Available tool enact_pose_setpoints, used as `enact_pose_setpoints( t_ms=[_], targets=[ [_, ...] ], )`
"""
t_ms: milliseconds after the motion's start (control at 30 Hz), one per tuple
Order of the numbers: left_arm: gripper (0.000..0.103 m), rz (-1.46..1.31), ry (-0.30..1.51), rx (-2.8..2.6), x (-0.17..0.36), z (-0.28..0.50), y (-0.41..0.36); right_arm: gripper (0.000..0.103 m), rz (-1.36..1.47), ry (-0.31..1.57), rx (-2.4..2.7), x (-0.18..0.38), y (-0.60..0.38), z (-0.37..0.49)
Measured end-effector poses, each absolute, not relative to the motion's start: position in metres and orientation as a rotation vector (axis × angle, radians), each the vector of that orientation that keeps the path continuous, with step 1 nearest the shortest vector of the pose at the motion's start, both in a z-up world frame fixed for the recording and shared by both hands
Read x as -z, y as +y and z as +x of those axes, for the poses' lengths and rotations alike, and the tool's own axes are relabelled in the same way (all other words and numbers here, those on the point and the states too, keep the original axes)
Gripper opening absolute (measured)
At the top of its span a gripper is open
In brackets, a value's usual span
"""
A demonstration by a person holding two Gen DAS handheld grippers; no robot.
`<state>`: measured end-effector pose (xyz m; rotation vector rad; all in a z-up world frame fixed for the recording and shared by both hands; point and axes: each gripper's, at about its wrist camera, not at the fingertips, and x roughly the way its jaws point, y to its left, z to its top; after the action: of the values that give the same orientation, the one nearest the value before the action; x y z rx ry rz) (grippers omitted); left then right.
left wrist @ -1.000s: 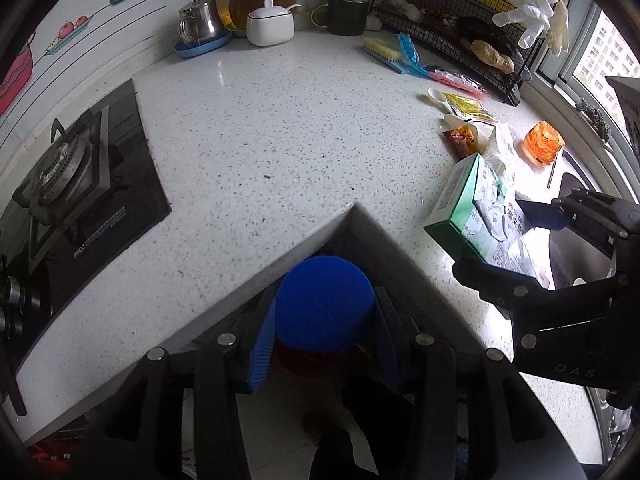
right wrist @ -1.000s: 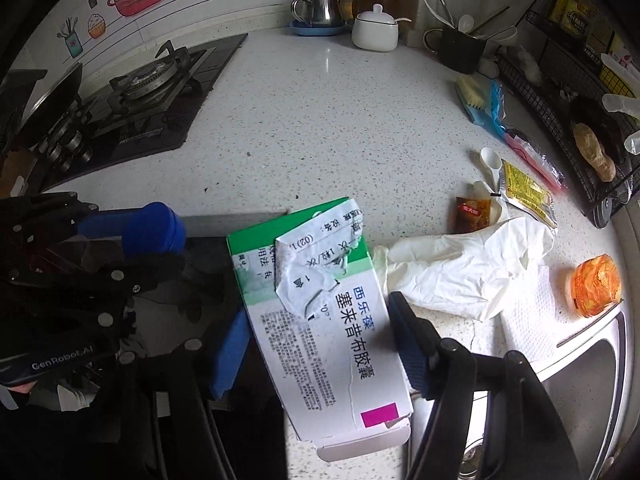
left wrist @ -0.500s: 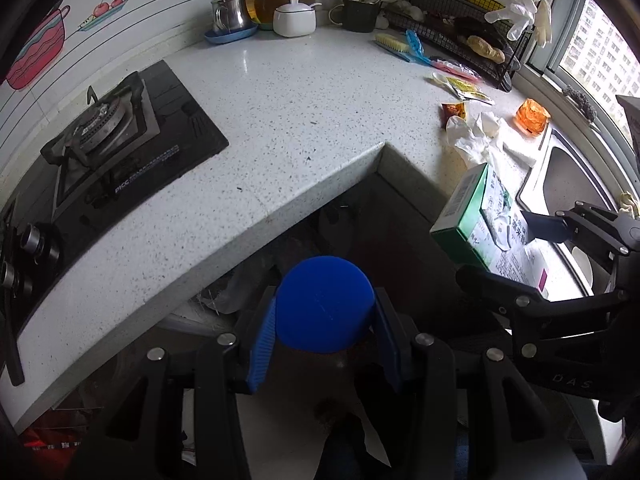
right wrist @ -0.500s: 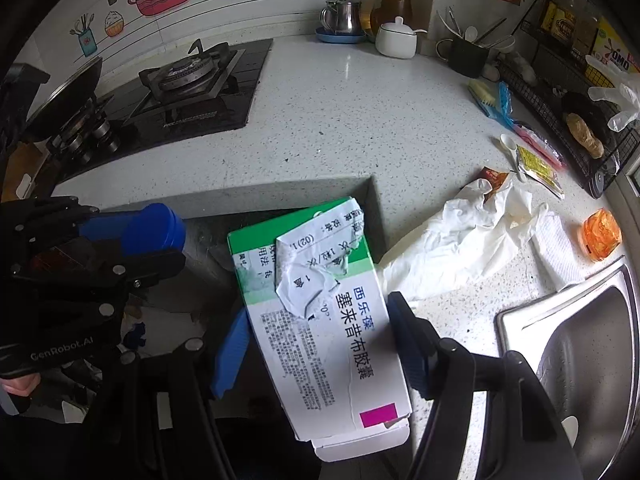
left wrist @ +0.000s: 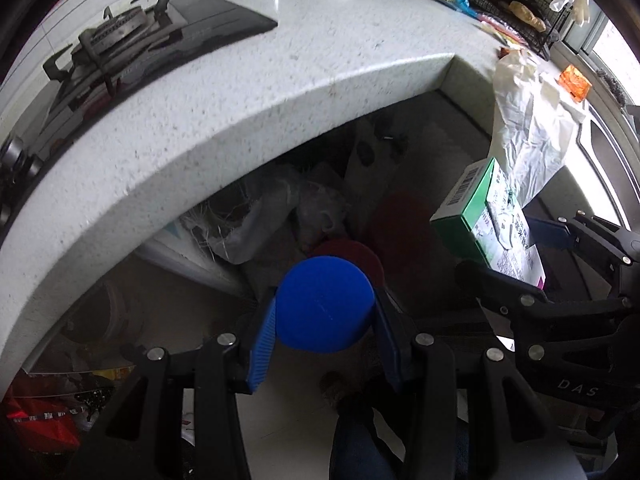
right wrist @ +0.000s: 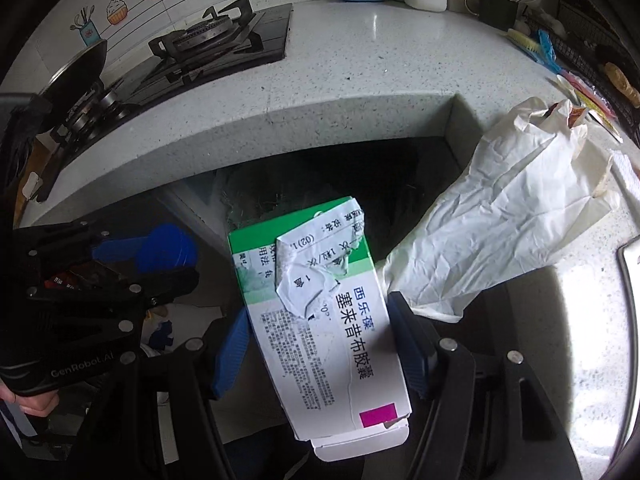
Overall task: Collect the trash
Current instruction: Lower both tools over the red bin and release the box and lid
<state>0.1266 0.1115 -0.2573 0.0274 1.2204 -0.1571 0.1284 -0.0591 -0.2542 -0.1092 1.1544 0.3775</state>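
My left gripper [left wrist: 325, 334] is shut on a blue-capped bottle [left wrist: 325, 307] and holds it below the counter edge, over the floor space under the counter. My right gripper [right wrist: 320, 340] is shut on a green and white medicine box [right wrist: 320, 304], also held off the counter edge. The box also shows in the left wrist view [left wrist: 488, 216], and the bottle's cap shows in the right wrist view [right wrist: 168, 246]. A white glove [right wrist: 500, 220] hangs over the counter edge just right of the box.
The white speckled counter [left wrist: 280, 60] curves above both grippers. A black gas hob [right wrist: 212, 44] sits at its left. A sink [left wrist: 600, 152] lies at the right. Plastic bags [left wrist: 280, 208] and a dark red round lid [left wrist: 352, 250] lie under the counter. Small wrappers [right wrist: 576, 96] lie near the dish rack.
Both grippers have dropped and pulled back from the counter top to below its edge, still holding the bottle and the box. The space under the counter has come into view.
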Motion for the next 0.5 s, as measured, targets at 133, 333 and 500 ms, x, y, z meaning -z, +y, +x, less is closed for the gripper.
enact_pose_setpoints(
  t_ms=[133, 333, 500],
  targets=[
    [0.043, 0.057, 1.217, 0.142, 0.299, 0.130, 0.113, 0.063, -0.089, 1.153, -0.387, 0.291, -0.058, 0.135],
    [0.043, 0.027, 1.234, 0.148, 0.382, 0.145, 0.113, 0.064, -0.083, 1.129, -0.370, 0.366, -0.073, 0.141],
    [0.043, 0.031, 1.243, 0.163, 0.446, 0.161, 0.107, 0.063, -0.064, 1.163, -0.360, 0.432, -0.078, 0.151]
  ],
)
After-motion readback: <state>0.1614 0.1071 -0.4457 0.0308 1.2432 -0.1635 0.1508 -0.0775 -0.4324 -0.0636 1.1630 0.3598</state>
